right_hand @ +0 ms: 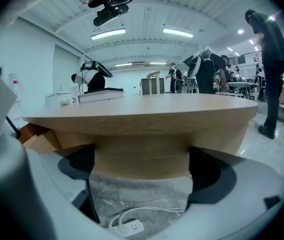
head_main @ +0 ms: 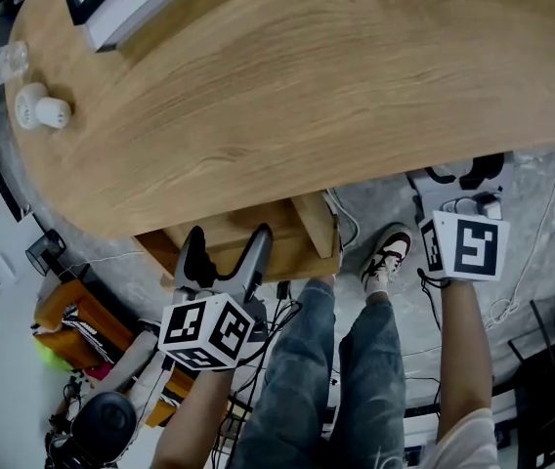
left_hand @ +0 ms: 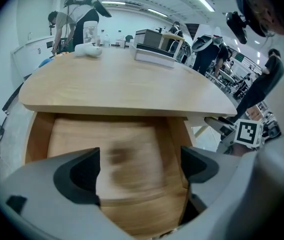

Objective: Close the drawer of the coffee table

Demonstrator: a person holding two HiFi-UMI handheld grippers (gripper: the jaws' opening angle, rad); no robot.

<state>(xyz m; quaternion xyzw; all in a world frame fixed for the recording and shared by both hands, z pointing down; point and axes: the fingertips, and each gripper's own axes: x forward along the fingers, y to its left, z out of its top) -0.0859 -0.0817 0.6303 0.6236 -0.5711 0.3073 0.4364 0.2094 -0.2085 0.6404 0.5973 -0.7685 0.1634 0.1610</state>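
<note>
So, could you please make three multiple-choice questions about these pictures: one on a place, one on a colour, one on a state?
1. Where is the left tool? A above a sink; B at the drawer; C inside a bag.
2. What colour is the power strip on the floor? A white; B red; C green.
3. The drawer is: A shut; B removed; C pulled out.
Answers: 1 B, its open jaws face the drawer's inside; 2 A, the right gripper view shows it white; 3 C, it sticks out under the table top.
</note>
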